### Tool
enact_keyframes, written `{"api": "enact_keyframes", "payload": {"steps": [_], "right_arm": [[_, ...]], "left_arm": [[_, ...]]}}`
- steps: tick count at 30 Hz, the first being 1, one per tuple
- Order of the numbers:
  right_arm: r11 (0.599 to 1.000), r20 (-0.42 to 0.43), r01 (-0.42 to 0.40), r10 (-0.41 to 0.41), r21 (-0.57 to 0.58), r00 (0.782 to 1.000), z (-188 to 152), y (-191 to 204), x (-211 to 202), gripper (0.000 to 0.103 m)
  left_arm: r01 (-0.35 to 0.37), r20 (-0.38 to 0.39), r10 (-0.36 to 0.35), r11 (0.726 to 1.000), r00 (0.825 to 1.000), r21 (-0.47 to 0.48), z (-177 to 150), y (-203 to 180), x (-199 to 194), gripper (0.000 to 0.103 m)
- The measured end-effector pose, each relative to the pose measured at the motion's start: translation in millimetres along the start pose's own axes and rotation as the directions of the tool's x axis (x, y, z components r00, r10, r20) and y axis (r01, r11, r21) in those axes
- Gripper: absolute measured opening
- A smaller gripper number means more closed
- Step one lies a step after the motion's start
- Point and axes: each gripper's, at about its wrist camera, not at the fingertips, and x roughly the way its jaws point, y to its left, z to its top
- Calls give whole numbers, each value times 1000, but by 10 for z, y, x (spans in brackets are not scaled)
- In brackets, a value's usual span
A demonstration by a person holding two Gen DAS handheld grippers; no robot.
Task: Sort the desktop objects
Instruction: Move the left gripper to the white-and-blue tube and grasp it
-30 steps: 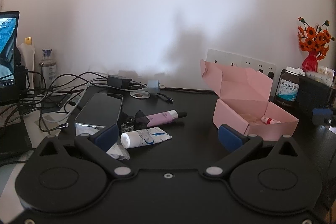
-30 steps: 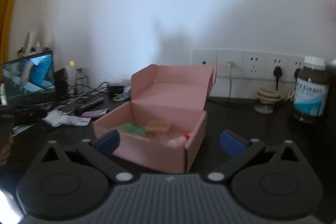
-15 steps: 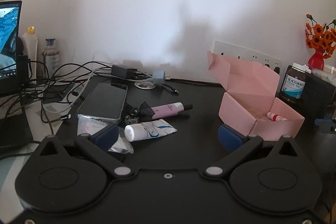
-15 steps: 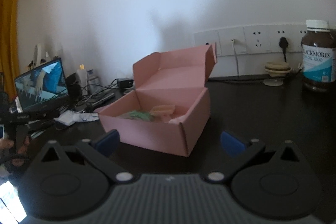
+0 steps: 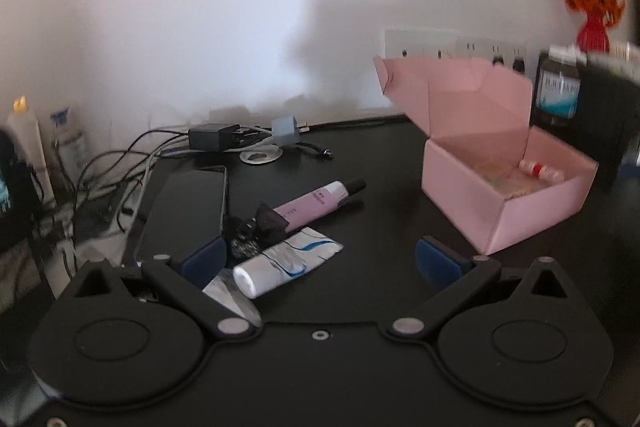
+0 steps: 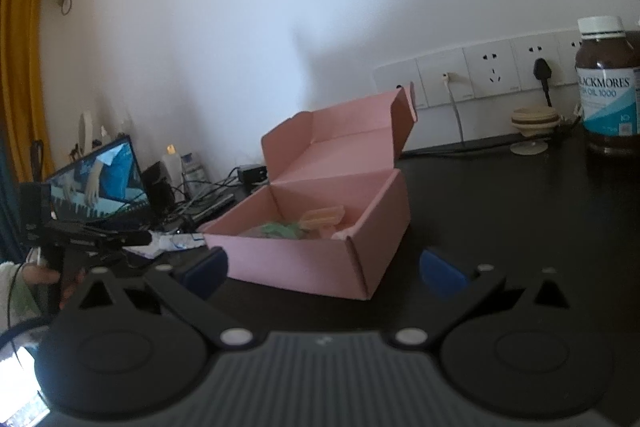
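pink box (image 5: 496,203) sits lid-open on a black worktop (image 5: 384,163), at about 2 o'clock in the left wrist view, holding a small white bottle with a red cap (image 5: 538,169). left gripper (image 5: 320,263) hovers with jaws spread wide, gripping nothing. between its fingers lie a white tube (image 5: 284,263) and, just behind it, a lilac tube (image 5: 316,205); a phone (image 5: 188,207) rests at 10 o'clock. right gripper (image 6: 324,269) is also wide open and empty, facing the box (green and tan items inside, blurred). a brown supplement bottle (image 6: 608,87) stands at 2 o'clock.
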Motion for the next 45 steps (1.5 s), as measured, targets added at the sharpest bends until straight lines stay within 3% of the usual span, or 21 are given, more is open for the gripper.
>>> {"api": "enact_keyframes", "payload": {"steps": [4, 7, 10, 16, 18, 22, 23, 24, 32, 45], "right_arm": [[1000, -10, -9, 9, 8, 1000, 4, -18, 18, 102], [1000, -18, -10, 10, 17, 1000, 8, -35, 35, 102], [1000, -17, -13, 13, 23, 1000, 11, -46, 33, 102], [1000, -17, -9, 9, 18, 1000, 6, -44, 34, 102], [1000, -16, -8, 8, 23, 1000, 8, -52, 35, 102], [1000, -16, -4, 4, 29, 1000, 9, -61, 36, 102], [1000, -18, -3, 4, 31, 1000, 11, -64, 40, 102], [999, -19, -3, 3, 33, 1000, 12, -67, 43, 102], [999, -24, -6, 7, 47, 1000, 19, -86, 52, 102], [999, -14, -4, 5, 46, 1000, 6, -83, 41, 102]], "left_arm": [[17, -52, -14, 998, 999, 63, 15, 18, 160, 98], [43, -102, -34, 995, 994, 86, 4, 23, 275, 82], [47, -114, -34, 992, 993, 114, -12, 9, 333, 79], [57, -119, -46, 995, 992, 83, 19, 79, 396, 74], [51, -127, -40, 995, 991, 85, 16, 108, 424, 66], [62, -150, -52, 996, 987, 61, -14, 169, 454, 60], [70, -155, -60, 996, 986, 56, -26, 172, 452, 51], [82, -155, -73, 995, 985, 52, -37, 166, 442, 49], [150, -158, -138, 987, 978, 63, -74, -10, 356, 50], [102, -132, -105, 994, 986, -30, -63, 28, 467, 50]]}}
